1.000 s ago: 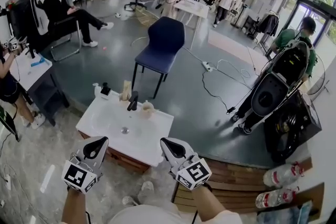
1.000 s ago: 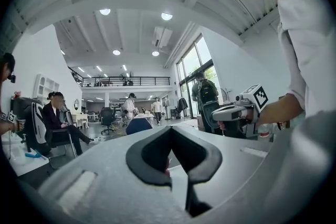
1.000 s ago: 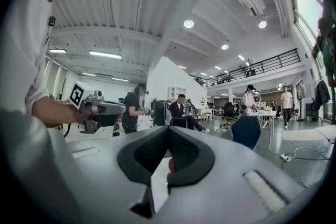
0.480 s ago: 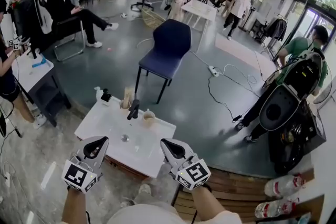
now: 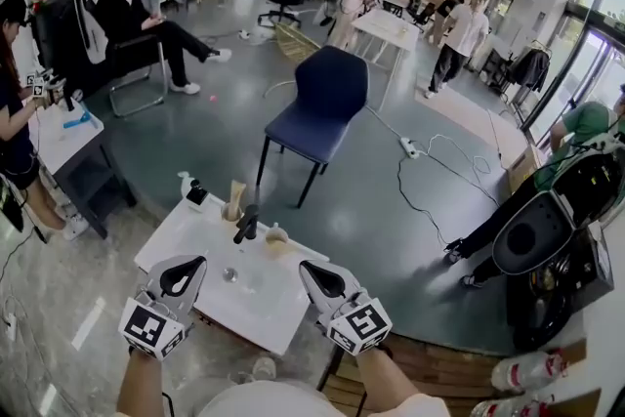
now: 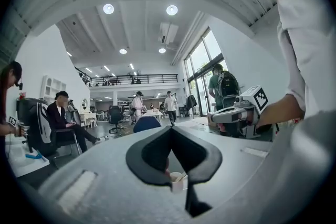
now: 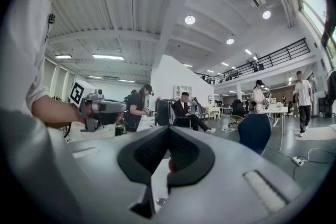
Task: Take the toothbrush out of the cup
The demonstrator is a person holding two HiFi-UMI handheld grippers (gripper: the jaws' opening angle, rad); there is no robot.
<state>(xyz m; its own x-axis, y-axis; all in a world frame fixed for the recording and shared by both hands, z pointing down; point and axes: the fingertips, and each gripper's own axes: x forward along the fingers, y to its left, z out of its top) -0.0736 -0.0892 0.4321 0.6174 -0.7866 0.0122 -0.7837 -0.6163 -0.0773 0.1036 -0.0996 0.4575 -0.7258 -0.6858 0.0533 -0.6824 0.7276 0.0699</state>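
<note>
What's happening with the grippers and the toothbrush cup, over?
Left gripper and right gripper shut, empty, short of the sink. Cup on the counter, untouched. Faucet close beside it.

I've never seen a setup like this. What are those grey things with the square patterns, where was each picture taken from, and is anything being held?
There is no robot here. A person holds a hand clamp in each hand: the left gripper and the right gripper. The patterned cubes are part of them. One picture comes from a camera on the person's head, looking down. The other two come from a camera on each gripper, looking along its jaws. Both pairs of jaws are closed and hold nothing. Ahead stands a white sink counter with a dark faucet, a near cup, a far cup and a soap bottle. Something tall stands in the far cup, too small to name.
</note>
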